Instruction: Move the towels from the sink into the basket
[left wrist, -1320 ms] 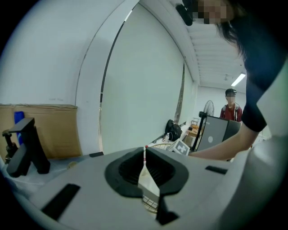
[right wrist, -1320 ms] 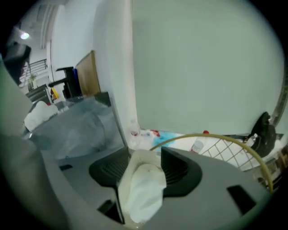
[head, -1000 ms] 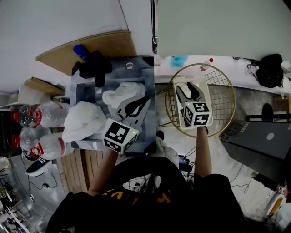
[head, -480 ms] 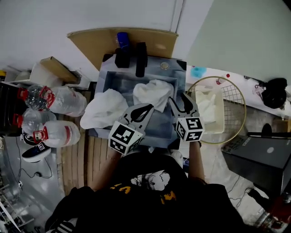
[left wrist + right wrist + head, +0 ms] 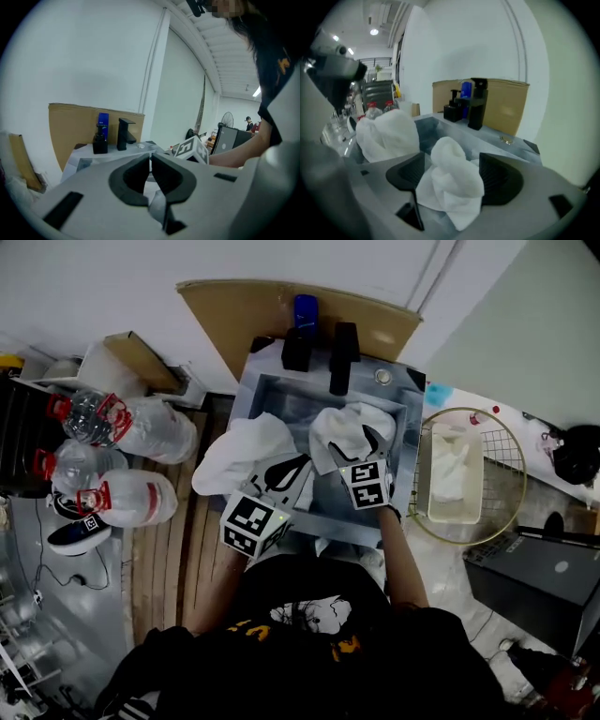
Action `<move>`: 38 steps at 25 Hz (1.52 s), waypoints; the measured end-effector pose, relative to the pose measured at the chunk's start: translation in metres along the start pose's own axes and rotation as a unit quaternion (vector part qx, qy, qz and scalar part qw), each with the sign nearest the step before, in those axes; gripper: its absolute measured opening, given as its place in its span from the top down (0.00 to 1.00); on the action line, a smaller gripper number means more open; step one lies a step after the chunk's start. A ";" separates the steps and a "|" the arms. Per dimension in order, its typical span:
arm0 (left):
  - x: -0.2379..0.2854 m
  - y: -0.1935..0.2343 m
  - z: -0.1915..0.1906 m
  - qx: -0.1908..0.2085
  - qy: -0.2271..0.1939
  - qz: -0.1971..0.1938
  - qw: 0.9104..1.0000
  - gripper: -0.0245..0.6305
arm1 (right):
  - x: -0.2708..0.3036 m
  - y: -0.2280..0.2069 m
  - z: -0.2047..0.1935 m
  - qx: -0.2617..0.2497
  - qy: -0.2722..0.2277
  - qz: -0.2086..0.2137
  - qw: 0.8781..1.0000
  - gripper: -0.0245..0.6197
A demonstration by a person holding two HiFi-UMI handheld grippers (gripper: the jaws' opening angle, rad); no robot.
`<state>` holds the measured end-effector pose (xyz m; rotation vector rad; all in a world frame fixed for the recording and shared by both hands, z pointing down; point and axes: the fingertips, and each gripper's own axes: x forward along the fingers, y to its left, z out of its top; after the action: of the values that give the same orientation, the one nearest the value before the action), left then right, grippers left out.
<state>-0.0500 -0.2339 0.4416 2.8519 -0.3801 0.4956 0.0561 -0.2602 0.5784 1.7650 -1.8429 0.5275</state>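
A white towel (image 5: 349, 427) lies bunched in the grey sink (image 5: 281, 399). My right gripper (image 5: 372, 442) is down over it. Its jaws have just been opening, and in the right gripper view the towel (image 5: 450, 183) sits between the open pads (image 5: 499, 180). A second white towel (image 5: 246, 451) hangs over the sink's left rim, and it also shows in the right gripper view (image 5: 386, 133). My left gripper (image 5: 302, 461) hovers at the sink's front left, and its jaws (image 5: 151, 159) are shut with nothing between them. The gold wire basket (image 5: 502, 442) stands to the right with a white towel (image 5: 453, 470) in it.
A black faucet (image 5: 342, 357) and dark soap bottles (image 5: 298, 348) stand at the sink's back rim, with cardboard (image 5: 244, 310) behind them. Large water bottles (image 5: 122, 427) lie to the left on the floor. A black box (image 5: 544, 577) stands at the right of the basket.
My right gripper has crossed from over the basket to the sink, and its jaws now stand wider around the sink towel. The left gripper stayed shut by the sink's front.
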 end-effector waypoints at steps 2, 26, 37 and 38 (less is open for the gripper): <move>-0.007 0.009 -0.003 -0.004 0.002 0.006 1.000 0.95 | 0.027 -0.001 -0.015 -0.062 0.054 -0.001 0.997 0.39; -0.031 0.057 -0.023 -0.045 0.002 0.059 0.997 0.95 | 0.070 -0.005 -0.045 -0.127 0.192 0.061 0.971 0.62; -0.014 0.026 0.005 -0.012 -0.028 0.000 1.000 0.95 | -0.047 -0.017 0.041 0.065 -0.003 -0.011 0.998 0.63; -0.012 0.023 0.008 -0.009 -0.031 -0.007 0.999 0.95 | -0.059 -0.019 0.047 0.078 -0.018 -0.017 0.997 0.63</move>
<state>-0.0656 -0.2553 0.4341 2.8557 -0.3743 0.4005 0.0703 -0.2434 0.5040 1.9161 -1.8356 0.6440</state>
